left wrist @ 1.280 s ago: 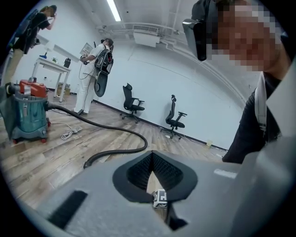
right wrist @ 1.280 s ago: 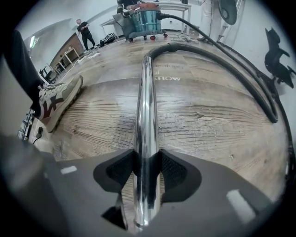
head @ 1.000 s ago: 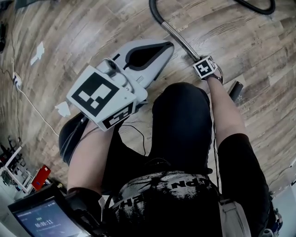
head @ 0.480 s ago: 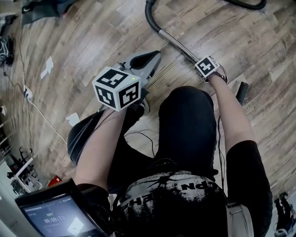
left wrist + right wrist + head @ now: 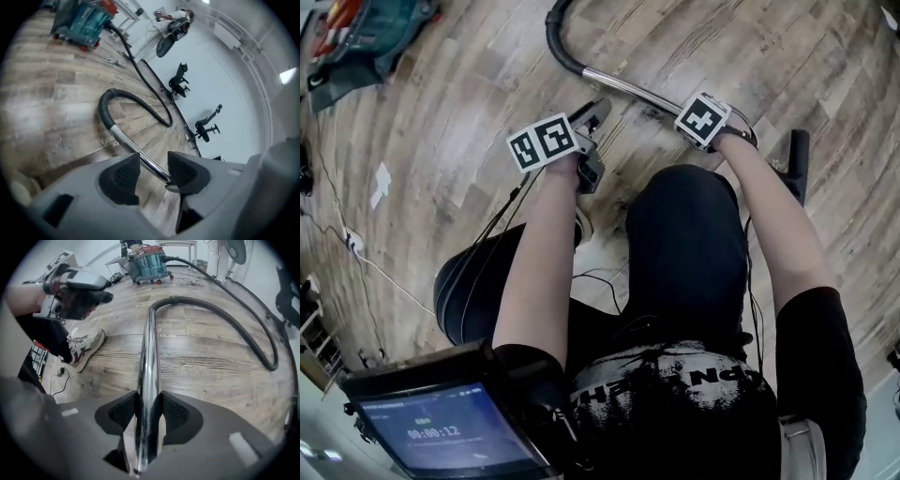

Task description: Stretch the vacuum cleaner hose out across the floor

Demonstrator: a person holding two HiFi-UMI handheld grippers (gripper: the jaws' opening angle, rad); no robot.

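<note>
Left claw [image 5: 153,171] first: its jaws stand wide apart and have just been opening. The shiny tube [image 5: 133,150] shows through the gap, but the pads do not press on it. It is hard to tell if the tube is right between them or a bit past them. In the head view this claw hangs over the wood floor [image 5: 441,122], near the person's knee.

Far to the left a thin white wire [image 5: 370,267] lies on the floor. The person's shoe [image 5: 84,345] stands just left of the tube. At the bottom left a screen [image 5: 441,431] is cut off by the edge.

In the middle, the black hose [image 5: 225,317] joins the far end of the tube. It bends round like a hook, makes a big loop on the floor, and runs back to the blue-green vacuum cleaner [image 5: 147,261] far off. Two black chairs [image 5: 178,79] stand by the white wall past the hose. Some small bits lie on the floor near the vacuum cleaner, too small to make out.

On the right, the right claw [image 5: 149,411] squeezes the shiny tube between its two pads and points steeply down. The near end of the tube goes out of sight under this claw. In the head view its jaws are hidden under its marker cube. A dark thing [image 5: 797,164] pokes out behind the right arm; what it is cannot be told.
</note>
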